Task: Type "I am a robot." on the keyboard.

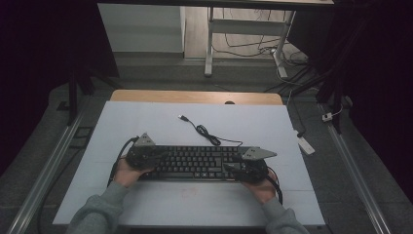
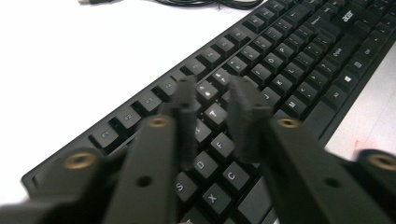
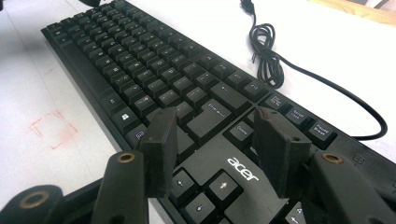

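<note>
Nearest the desk's near edge, the person's sleeves are cut off by the frame, and each hand hides part of the tool it holds. The left tongs (image 1: 155, 157) cover the left end of the black keyboard (image 1: 197, 162); their jaws stand a narrow gap apart above the letter keys, pinching nothing, and whether the tips touch a key cannot be told, since motion blurs them. The right tongs (image 1: 233, 166) cover the keyboard's right end; their jaws stand moderately apart, empty, over the arrow keys and the panel printed "acer" (image 3: 243, 170). Legible keycaps include S, D, X, C and T in the left gripper view, "Delete" in the right gripper view; smaller legends are too fine to read. The keyboard lies flat across the middle of the desk (image 1: 146, 122), parallel to its near edge. Its cable (image 1: 207, 135), partly coiled, runs toward the far edge and ends in a loose USB plug (image 1: 183, 117).
</note>
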`<action>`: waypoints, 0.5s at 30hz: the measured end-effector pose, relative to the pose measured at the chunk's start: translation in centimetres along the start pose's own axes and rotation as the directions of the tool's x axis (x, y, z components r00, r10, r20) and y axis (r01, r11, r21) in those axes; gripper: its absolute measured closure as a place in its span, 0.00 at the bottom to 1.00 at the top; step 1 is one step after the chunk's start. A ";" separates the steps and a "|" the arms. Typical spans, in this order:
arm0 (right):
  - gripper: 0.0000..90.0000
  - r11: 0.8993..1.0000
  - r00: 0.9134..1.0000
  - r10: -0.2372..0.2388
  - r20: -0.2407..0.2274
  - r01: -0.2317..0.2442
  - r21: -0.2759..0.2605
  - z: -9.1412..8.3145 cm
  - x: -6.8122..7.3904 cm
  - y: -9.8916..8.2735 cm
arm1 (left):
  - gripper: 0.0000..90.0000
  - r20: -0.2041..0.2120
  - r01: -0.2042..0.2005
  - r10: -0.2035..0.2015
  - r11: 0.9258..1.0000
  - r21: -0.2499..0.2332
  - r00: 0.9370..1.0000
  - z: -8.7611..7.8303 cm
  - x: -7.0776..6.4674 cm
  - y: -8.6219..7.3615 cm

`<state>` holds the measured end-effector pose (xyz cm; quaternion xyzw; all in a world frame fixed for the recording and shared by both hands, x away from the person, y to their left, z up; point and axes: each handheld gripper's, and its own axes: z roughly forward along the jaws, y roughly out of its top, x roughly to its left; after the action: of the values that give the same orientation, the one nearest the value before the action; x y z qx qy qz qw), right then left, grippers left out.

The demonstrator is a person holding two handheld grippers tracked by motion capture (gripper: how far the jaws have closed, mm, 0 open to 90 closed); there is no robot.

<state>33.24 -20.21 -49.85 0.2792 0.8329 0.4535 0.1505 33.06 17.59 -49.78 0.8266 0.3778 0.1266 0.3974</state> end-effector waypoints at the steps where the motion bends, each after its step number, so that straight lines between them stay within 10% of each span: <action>1: 0.56 1.000 1.000 0.000 -0.002 0.000 -0.002 0.0 0.0 0.0 | 0.92 0.001 -0.003 0.003 1.000 0.004 1.000 0.1 0.0 0.0; 15: 0.56 1.000 1.000 -0.003 0.005 0.003 0.012 0.2 0.1 0.0 | 0.99 -0.010 -0.009 0.010 0.997 0.081 1.000 2.7 -0.4 0.5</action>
<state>33.28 -20.08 -49.94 0.2797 0.8356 0.4478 0.1516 34.49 15.56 -51.12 0.8431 0.3807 0.1175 0.3612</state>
